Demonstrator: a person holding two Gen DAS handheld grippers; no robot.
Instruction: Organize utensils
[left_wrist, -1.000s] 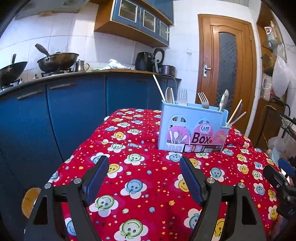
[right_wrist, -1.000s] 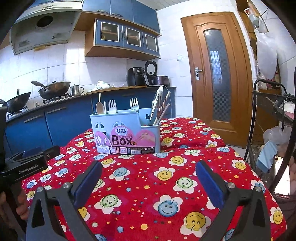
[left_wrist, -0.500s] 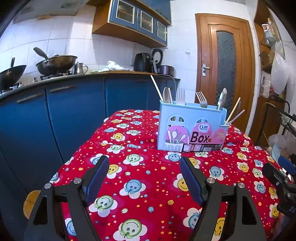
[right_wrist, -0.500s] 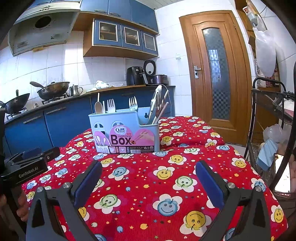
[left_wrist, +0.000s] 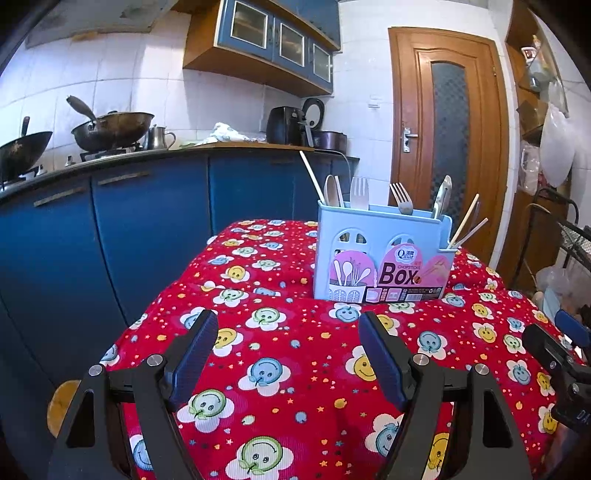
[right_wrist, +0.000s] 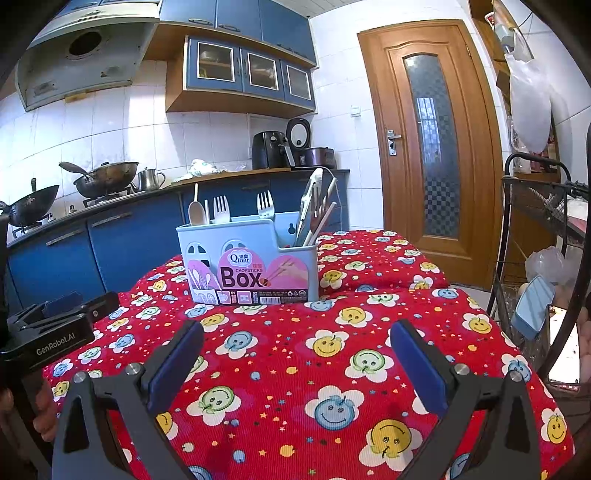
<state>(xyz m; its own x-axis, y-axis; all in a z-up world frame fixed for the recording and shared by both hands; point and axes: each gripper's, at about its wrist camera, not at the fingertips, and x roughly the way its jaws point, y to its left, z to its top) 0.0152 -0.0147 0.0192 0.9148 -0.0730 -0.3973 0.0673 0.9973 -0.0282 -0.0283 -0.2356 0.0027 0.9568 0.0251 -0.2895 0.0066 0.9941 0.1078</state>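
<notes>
Your left gripper (left_wrist: 288, 354) and right gripper (right_wrist: 295, 354) both hover over the near edge of the red tablecloth (right_wrist: 332, 387), jaws apart with nothing between them. The blue utensil box (right_wrist: 247, 264) stands upright toward the far edge, holding forks (right_wrist: 221, 208), a spoon (right_wrist: 195, 214) and chopsticks (left_wrist: 467, 225).

Upright pale-blue utensil box (left_wrist: 380, 258), cutlery (left_wrist: 360, 192) inside

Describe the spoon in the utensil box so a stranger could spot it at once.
Find the table under the red smiley-flower tablecloth; the light blue utensil box stands on it. The spoon stands bowl-up at the box's left end. Its rounded pale bowl sets it apart from the pronged forks beside it.
</notes>
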